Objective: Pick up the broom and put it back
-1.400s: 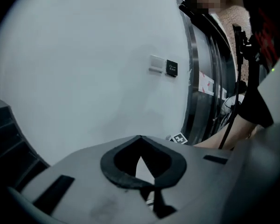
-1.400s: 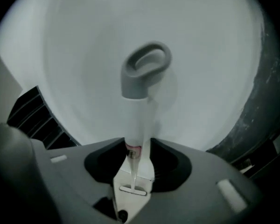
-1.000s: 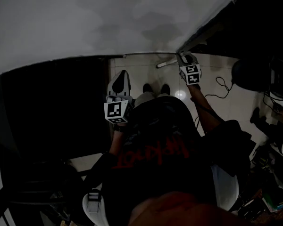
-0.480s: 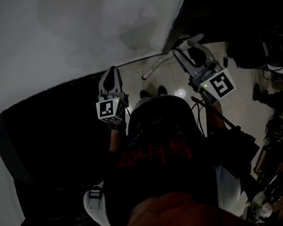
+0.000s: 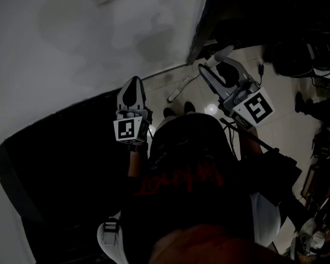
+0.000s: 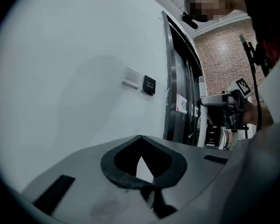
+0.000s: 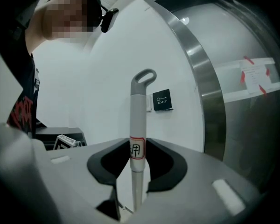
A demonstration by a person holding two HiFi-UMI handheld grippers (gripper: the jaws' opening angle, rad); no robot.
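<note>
The broom (image 7: 138, 111) is a grey pole with a hook loop at its top and a red-edged white label. It stands upright between the jaws of my right gripper (image 7: 137, 146), which is shut on it just below the label. In the head view the right gripper (image 5: 212, 64) is at upper right. The pole's top (image 5: 224, 51) sticks out past the jaws, and its lower end (image 5: 179, 88) reaches the pale floor by the wall. My left gripper (image 5: 133, 81) is held up at centre left, shut and holding nothing; its tips (image 6: 140, 141) meet against the white wall.
A white wall (image 5: 99, 32) carries a black exit sign (image 7: 161, 99) and a pale switch plate (image 6: 131, 77). A metal-framed glass door (image 7: 210, 87) stands right of the broom. A dark cabinet (image 5: 60, 164) fills the left. Cables and clutter (image 5: 319, 147) lie at right.
My right gripper has risen a long way with the broom, from low near the floor to chest height. The left gripper has lifted slightly. The head view has swung toward the wall.
</note>
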